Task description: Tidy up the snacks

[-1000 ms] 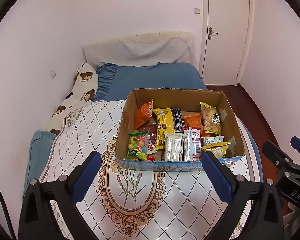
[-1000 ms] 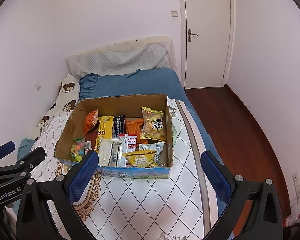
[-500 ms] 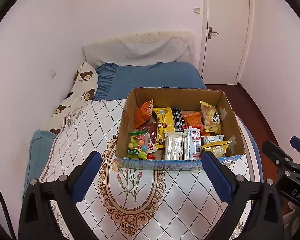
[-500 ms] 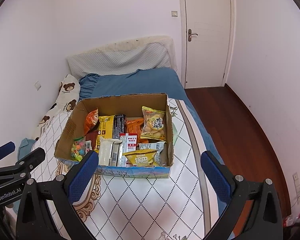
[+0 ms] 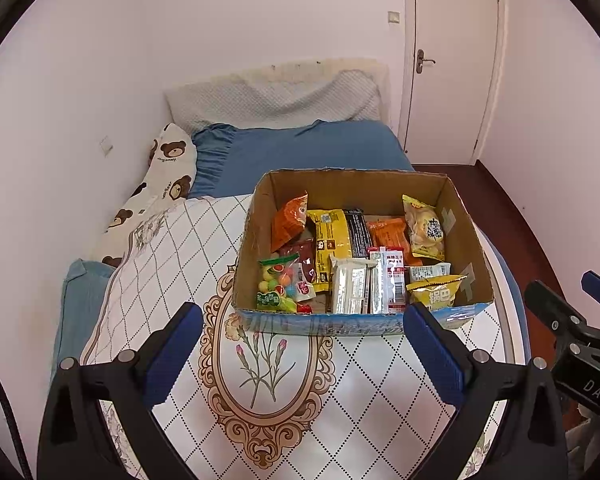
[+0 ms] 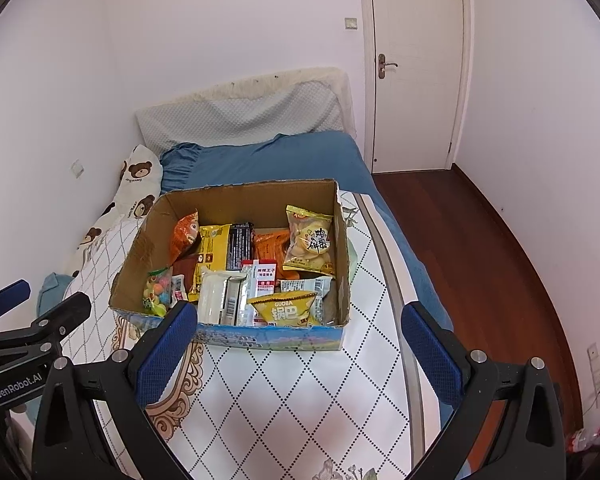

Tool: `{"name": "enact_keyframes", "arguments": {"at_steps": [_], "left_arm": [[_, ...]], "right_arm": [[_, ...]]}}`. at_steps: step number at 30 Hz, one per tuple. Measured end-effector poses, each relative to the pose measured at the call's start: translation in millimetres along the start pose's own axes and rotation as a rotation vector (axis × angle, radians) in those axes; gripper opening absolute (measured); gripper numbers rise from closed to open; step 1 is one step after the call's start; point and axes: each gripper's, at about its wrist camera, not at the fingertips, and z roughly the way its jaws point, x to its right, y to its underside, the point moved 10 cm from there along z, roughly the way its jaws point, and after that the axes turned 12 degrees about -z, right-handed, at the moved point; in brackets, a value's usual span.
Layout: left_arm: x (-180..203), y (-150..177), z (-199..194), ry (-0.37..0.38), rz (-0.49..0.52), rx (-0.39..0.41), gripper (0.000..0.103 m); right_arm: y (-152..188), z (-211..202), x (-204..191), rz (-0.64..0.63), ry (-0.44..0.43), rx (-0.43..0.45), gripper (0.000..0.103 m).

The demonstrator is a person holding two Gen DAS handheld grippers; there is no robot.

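On a patterned quilt spread over a bed, a cardboard box sits packed with snack packets while 2 handheld grippers hang just short of its near wall. Left gripper and right gripper both stand with blue pads spread wide and nothing between them.

Inside the box, a candy bag fills the near-left corner, a yellow crisp pouch leans at the near-right, a white wrapped bar stands between them, and a biscuit bag rests upright against the right wall. An orange pouch tilts at the far left.

All look light, soft and crinkly; film wrappers are likely slippery, and biscuits or crisps would probably crush under a hard squeeze. Sealed top seams, which stick up free on the crisp pouch and biscuit bag, appear the safest places to pinch.

Packets sit tightly side by side, so a pad would likely have to wedge between neighbours. Box walls rise above most contents, limiting any sideways approach; entry from above looks clearest. Open quilt lies left and in front of the box, offering room to set things down, while the bed's right edge runs just beside the box.
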Motion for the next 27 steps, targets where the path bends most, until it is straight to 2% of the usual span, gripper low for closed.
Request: {"name": "enact_keyframes", "arguments": {"at_steps": [27], "left_arm": [[4.8, 1.5, 2.7, 0.015, 0.004, -0.002, 0.103]], "right_arm": [[-1.1, -4.7, -1.9, -0.007, 0.004, 0.014, 0.103]]}}
